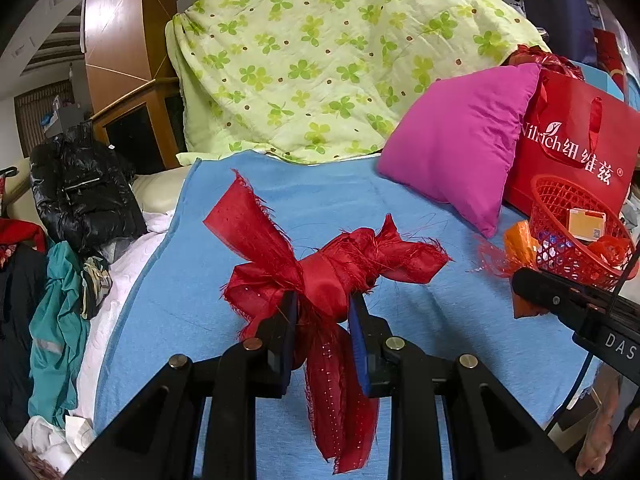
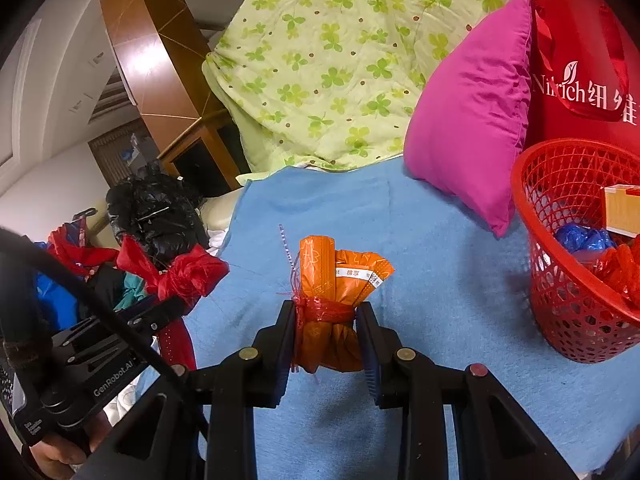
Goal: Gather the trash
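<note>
Frayed, shiny red ribbon cloth [image 1: 328, 276], matt blue towelling cover [image 1: 400, 216], glossy, perhaps plastic, orange wrapper [image 2: 336, 276], red plastic mesh basket [image 2: 560, 292].

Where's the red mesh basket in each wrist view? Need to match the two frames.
Left wrist: the red mesh basket sits at the right edge, mid-height, partly behind the right gripper, in front of the red gift bag.
Right wrist: the basket fills the right edge, mid to lower, cut off by the frame, on the blue blanket.
Shared landmark: the magenta pillow, just left of the basket in both.
</note>
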`<state>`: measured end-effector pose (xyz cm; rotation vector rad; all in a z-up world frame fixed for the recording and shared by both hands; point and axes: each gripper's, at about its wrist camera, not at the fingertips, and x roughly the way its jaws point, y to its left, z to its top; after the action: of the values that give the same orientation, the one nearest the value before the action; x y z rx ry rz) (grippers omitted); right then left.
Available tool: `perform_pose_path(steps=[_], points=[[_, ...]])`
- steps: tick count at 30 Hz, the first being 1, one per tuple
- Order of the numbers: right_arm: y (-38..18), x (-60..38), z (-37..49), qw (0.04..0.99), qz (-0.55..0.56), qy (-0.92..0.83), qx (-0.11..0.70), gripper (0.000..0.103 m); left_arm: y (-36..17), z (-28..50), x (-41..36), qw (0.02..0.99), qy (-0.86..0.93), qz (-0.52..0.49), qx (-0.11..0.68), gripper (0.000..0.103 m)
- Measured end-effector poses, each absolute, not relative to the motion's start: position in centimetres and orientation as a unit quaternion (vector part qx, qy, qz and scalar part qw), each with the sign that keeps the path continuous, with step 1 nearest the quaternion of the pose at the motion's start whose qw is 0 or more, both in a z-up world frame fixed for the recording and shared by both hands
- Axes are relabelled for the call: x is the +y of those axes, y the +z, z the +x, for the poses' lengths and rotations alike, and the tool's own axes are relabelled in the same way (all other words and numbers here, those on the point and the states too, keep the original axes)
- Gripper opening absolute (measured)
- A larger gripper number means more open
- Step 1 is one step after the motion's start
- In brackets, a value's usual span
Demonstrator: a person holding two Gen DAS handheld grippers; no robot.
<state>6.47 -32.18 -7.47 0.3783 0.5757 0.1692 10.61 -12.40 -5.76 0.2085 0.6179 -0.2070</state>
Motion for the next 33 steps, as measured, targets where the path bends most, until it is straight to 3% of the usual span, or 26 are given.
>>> perform_pose_path(steps=[33], points=[[-6.4,-33.7,4.2,0.945,0.195,0.074,0.252,0.033,-4.1,8.5,-15.0,0.945,-0.123,0.122,0.279,0.027]])
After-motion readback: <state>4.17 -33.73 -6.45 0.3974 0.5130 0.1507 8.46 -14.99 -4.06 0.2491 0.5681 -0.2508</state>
